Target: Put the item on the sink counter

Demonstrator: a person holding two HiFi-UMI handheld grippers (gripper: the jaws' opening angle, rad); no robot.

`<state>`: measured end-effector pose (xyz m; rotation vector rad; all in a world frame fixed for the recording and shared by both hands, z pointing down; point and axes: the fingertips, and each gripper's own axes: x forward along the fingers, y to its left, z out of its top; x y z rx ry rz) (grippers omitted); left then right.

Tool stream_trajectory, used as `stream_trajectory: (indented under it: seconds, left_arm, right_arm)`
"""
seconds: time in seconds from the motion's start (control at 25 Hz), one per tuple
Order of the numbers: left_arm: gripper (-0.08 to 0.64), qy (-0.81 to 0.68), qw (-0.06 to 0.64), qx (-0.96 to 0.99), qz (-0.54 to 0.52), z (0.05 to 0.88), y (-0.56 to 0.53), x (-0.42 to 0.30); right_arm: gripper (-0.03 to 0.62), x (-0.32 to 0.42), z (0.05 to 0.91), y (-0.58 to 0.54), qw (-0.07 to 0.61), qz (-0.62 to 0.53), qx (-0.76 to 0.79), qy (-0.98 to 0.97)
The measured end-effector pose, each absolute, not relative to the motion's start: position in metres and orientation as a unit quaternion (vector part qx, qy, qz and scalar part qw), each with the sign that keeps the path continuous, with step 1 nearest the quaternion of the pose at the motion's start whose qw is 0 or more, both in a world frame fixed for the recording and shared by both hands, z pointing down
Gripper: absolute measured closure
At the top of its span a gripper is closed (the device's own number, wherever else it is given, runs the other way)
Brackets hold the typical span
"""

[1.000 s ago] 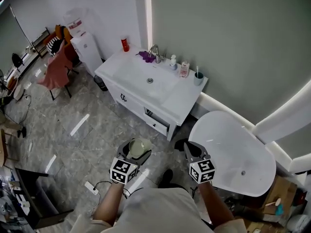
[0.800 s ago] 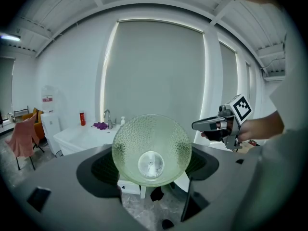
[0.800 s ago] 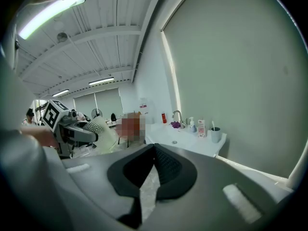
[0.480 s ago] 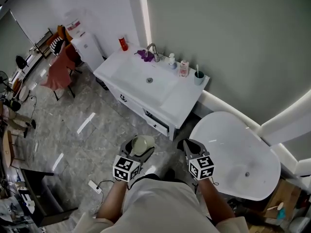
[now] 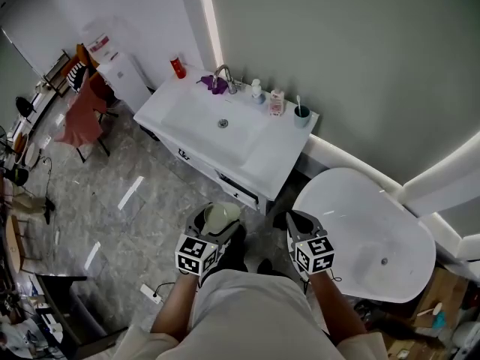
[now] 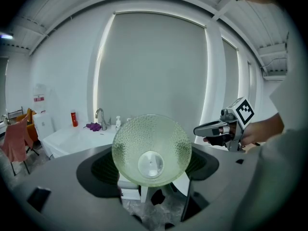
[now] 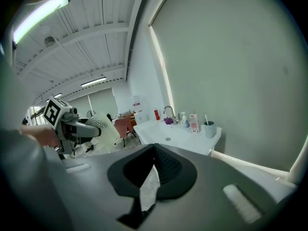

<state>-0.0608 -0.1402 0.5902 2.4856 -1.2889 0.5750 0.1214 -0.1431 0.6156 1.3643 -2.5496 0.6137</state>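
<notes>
short of the sink counter's [image 5: 279,154] front edge, the left gripper [image 5: 214,222] has the glass bowl [image 5: 219,216] clamped between its jaws. the counter lies ahead and a little to the left, so this hand is the nearer one; the right gripper [image 5: 298,222] hangs beside it, jaws together on nothing. the counter's flat end toward the bathtub [image 5: 352,223] looks bare, with bottles [image 5: 277,102] and a cup [image 5: 301,115] only along its back edge.
</notes>
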Motion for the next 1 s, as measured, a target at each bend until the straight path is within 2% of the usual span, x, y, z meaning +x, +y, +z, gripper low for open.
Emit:
stream_trajectory:
  seconds: [0.4,1.0]
  left_arm:
    - [0.173,-0.381,0.133,0.886,0.229,0.606,-0.232,-0.061]
    - [0.173,-0.249,0.094,0.918,0.295,0.696,-0.371,-0.019]
  right_arm:
    - [0.582,0.119,0.621,-0.200,0.100,0.226,0.510,-0.824]
    - [0.581,0.114,0.666,-0.262,0.116,0.281,0.594,-0.745]
